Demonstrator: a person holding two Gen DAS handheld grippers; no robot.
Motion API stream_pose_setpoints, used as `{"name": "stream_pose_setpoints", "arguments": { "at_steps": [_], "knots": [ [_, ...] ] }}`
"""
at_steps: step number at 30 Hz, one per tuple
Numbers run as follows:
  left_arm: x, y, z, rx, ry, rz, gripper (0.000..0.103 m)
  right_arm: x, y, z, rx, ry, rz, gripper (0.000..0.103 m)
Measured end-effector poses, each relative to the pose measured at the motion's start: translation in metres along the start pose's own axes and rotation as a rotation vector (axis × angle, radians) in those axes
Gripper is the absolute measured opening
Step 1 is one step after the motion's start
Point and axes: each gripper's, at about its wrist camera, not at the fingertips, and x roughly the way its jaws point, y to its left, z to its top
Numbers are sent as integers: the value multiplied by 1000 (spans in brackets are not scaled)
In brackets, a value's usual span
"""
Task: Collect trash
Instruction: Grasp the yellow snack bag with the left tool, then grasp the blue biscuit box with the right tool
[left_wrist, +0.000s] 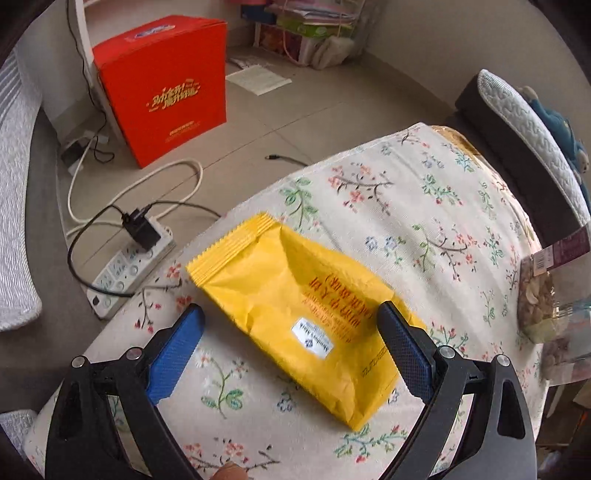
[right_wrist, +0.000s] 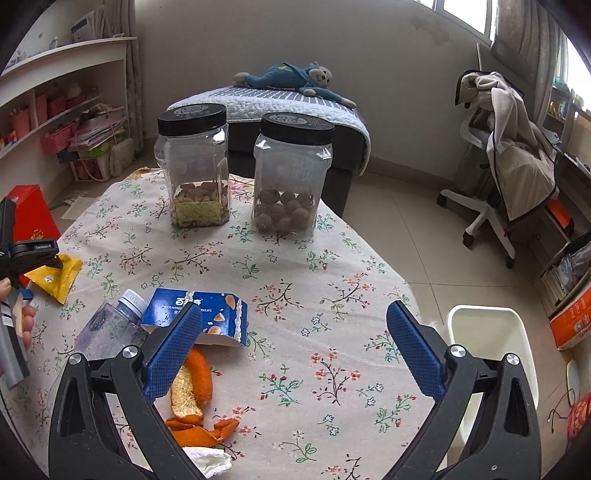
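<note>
A yellow snack wrapper (left_wrist: 295, 310) lies flat on the floral tablecloth (left_wrist: 406, 206) near the table's left edge. My left gripper (left_wrist: 291, 319) is open, its blue fingers straddling the wrapper's near half without pinching it. In the right wrist view the same wrapper (right_wrist: 59, 277) shows at far left under the other gripper's black body. My right gripper (right_wrist: 295, 321) is open above the cloth with nothing between its fingers. Near its left finger lie a blue biscuit box (right_wrist: 199, 314), an empty plastic bottle (right_wrist: 107, 328), orange peel (right_wrist: 192, 395) and a crumpled tissue (right_wrist: 210, 459).
Two clear jars with black lids (right_wrist: 195, 166) (right_wrist: 291, 173) stand at the table's far side. A white bin (right_wrist: 491, 343) sits on the floor right of the table. Left of the table are a power strip (left_wrist: 133, 266) with cables and a red box (left_wrist: 162, 88). An office chair (right_wrist: 506, 158) stands far right.
</note>
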Motion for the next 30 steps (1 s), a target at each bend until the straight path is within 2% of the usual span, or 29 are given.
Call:
{"name": "stream_pose_setpoints", "arguments": {
  "at_steps": [1, 5, 8, 9, 10, 13, 16, 19, 22, 27, 28, 30],
  "knots": [
    [3, -5, 2, 26, -4, -25, 91, 5, -2, 0, 18, 15, 15, 96],
    [7, -26, -1, 120, -42, -17, 90, 24, -9, 0, 79, 78, 59, 96],
    [5, -41, -5, 193, -56, -43, 62, 39, -11, -1, 127, 129, 103, 96],
    [4, -45, -5, 211, -41, -79, 42, 44, -11, -1, 143, 147, 122, 96],
    [3, -48, -5, 219, -21, -111, 28, 49, -12, -2, 159, 164, 140, 96],
    [-1, -52, -6, 225, -6, -141, 14, 62, -13, -5, 202, 208, 186, 96],
    [-10, -55, -8, 239, -10, -155, 7, 75, -12, -9, 241, 269, 251, 94],
    [-29, -61, -11, 250, -31, -202, 6, 90, -9, -16, 304, 341, 341, 90],
    [-54, -66, -17, 266, -55, -261, 6, 103, -10, -22, 419, 397, 443, 88],
    [-84, -74, -29, 301, -79, -328, 6, 115, -13, -25, 590, 392, 596, 88],
    [-88, -74, -31, 301, -78, -341, 6, 118, -12, -26, 617, 398, 620, 84],
    [-92, -76, -33, 305, -76, -357, 6, 121, -9, -25, 632, 389, 630, 80]
  ]
}}
